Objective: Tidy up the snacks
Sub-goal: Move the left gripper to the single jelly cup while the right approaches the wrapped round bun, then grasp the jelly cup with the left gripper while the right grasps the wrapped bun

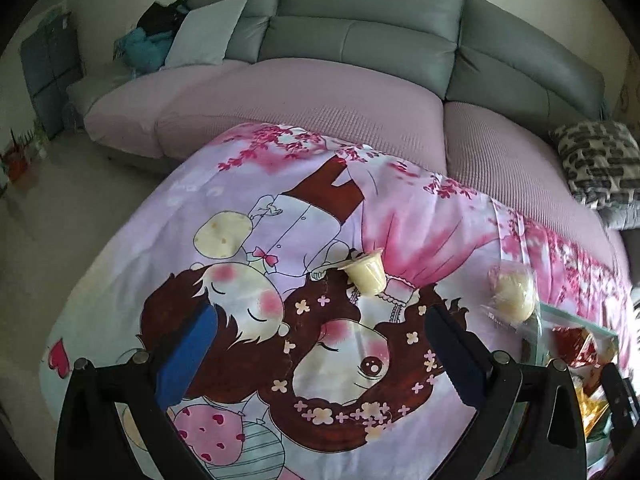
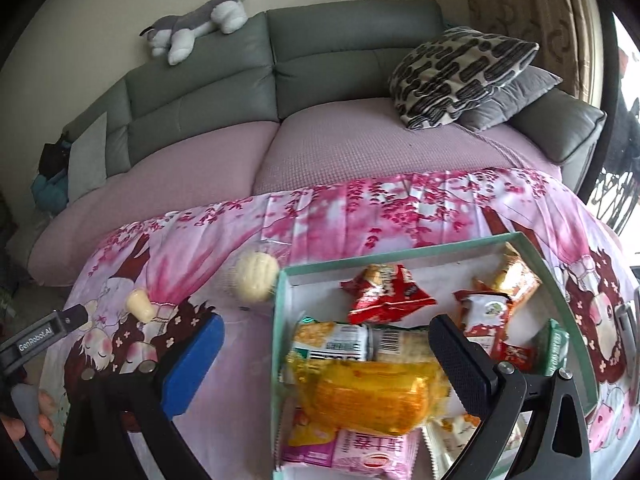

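Snacks lie on a pink cartoon-print cloth [image 1: 280, 208]: a pale yellow jelly cup [image 1: 366, 276] tipped on its side at left, then a round cream bun in clear wrap [image 2: 256, 282] just beside the shallow teal-rimmed box [image 2: 280, 288] of mixed packets. The left gripper [image 1: 320, 352] hangs spread wide and empty near the cup. The right gripper [image 2: 326, 354], also released, hovers over the box's yellow-wrapped cake [image 2: 372, 396].

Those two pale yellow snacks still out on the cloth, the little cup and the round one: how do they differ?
The jelly cup is a small tapered plastic cup lying tipped on its side; the round bun is bigger, ball-shaped and in clear wrap. The bun lies against the snack box; the cup lies farther away. Both are pale yellow and outside the box.
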Tool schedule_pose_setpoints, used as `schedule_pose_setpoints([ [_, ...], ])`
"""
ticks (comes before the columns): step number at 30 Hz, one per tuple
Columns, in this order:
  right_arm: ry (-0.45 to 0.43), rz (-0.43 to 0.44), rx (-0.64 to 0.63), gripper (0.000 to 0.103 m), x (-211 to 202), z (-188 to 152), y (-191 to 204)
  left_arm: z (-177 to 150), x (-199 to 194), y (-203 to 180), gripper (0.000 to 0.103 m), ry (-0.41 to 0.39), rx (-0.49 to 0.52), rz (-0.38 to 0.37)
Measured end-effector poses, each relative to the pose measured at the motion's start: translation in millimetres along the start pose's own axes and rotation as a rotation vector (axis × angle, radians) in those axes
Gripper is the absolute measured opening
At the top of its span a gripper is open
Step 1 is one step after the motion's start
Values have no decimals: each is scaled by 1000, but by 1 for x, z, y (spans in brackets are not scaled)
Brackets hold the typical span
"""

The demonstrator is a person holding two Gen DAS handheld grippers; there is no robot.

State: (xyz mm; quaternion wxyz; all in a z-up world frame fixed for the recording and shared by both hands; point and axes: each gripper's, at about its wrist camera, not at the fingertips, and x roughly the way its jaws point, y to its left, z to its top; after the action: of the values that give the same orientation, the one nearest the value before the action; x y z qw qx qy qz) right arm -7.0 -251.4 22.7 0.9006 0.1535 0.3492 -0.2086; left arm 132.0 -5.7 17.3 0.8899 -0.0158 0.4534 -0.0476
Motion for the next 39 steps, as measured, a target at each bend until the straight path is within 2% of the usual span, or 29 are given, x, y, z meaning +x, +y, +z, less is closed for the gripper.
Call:
schedule_pose_setpoints([
  [6,-4,26,-64,103,13,0,22,5,9,9,103,1,-42,-64],
  [14,28,61,-149,103,45,7,55,17,51,11,103,47,-123,-184],
  [19,60,84,-175,103,68,14,68,22,65,9,103,22,-113,-151],
  [25,62,81,-183,103,91,26,73,26,78,8,103,-23,-120,-161],
  [33,83,78,-180,103,122,27,73,25,102,-8,103,26,-94,-166],
  [39,90,108,-177,102,135,25,77,22,117,-19,103,76,-60,-123],
])
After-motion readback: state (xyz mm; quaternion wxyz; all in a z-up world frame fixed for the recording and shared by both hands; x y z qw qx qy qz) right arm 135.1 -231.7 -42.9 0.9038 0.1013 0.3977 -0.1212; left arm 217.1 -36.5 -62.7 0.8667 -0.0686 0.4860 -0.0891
